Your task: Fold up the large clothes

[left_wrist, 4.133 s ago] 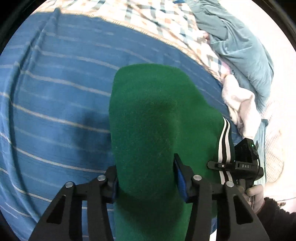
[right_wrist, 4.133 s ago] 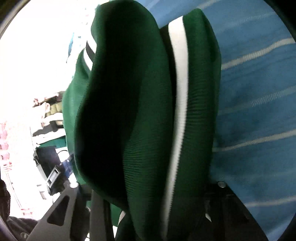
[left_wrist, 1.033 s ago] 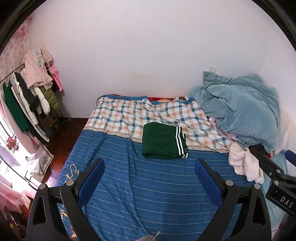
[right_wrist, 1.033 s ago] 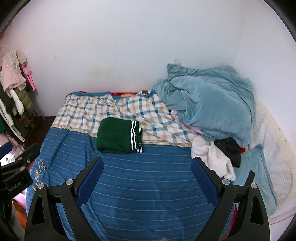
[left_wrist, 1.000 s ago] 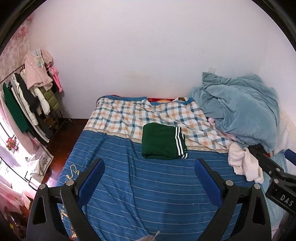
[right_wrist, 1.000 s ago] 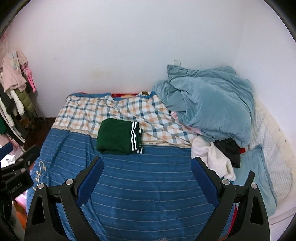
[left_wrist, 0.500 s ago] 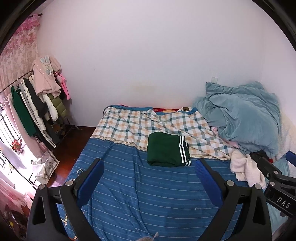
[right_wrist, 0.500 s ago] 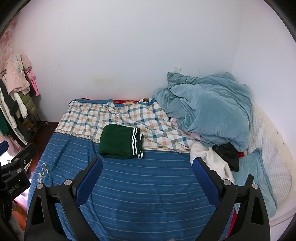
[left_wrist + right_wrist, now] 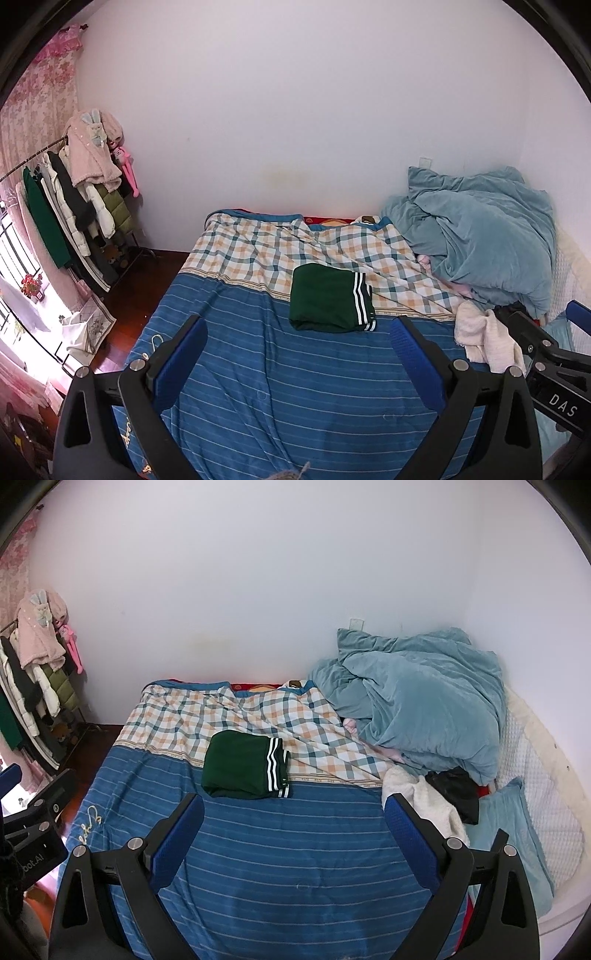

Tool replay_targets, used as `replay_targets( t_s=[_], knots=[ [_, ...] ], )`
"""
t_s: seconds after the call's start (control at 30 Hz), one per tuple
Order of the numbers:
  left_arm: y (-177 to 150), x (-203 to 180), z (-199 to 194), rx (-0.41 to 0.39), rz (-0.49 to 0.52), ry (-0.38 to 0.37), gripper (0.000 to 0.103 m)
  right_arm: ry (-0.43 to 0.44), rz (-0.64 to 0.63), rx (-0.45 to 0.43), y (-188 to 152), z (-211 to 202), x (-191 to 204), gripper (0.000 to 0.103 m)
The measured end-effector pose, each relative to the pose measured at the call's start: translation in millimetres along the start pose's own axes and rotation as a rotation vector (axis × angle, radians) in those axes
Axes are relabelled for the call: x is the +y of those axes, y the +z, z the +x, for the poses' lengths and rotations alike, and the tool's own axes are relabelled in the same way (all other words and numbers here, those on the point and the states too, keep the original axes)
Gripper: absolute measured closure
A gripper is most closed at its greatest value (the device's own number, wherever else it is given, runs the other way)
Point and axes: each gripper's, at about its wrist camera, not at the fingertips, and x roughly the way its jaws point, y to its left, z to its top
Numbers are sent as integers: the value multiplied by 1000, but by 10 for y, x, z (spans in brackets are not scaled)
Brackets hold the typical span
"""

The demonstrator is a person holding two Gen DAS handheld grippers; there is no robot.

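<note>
A green garment with white stripes (image 9: 330, 297) lies folded into a neat rectangle on the bed, across the line where the blue striped sheet (image 9: 295, 387) meets the checked part. It also shows in the right wrist view (image 9: 245, 764). My left gripper (image 9: 295, 332) is open and empty, held well back from the garment, above the near end of the bed. My right gripper (image 9: 293, 808) is open and empty, also far back. Each gripper shows at the edge of the other's view.
A crumpled teal duvet (image 9: 480, 229) is heaped at the bed's far right. White (image 9: 428, 801) and black (image 9: 456, 784) clothes and a pale blue pillow (image 9: 506, 823) lie beside it. A rack of hanging clothes (image 9: 70, 206) stands by the left wall.
Both grippers let go of the green garment, which now lies folded on the bed. They have drawn back and tilted up, so more wall shows than a second ago.
</note>
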Motion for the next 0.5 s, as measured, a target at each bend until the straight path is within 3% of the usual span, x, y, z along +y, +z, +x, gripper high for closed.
replay_targets(
  t_s=[0.5],
  knots=[
    [0, 27, -117, -11, 3, 10, 1, 37, 0, 5, -9, -7, -4, 3]
  ],
)
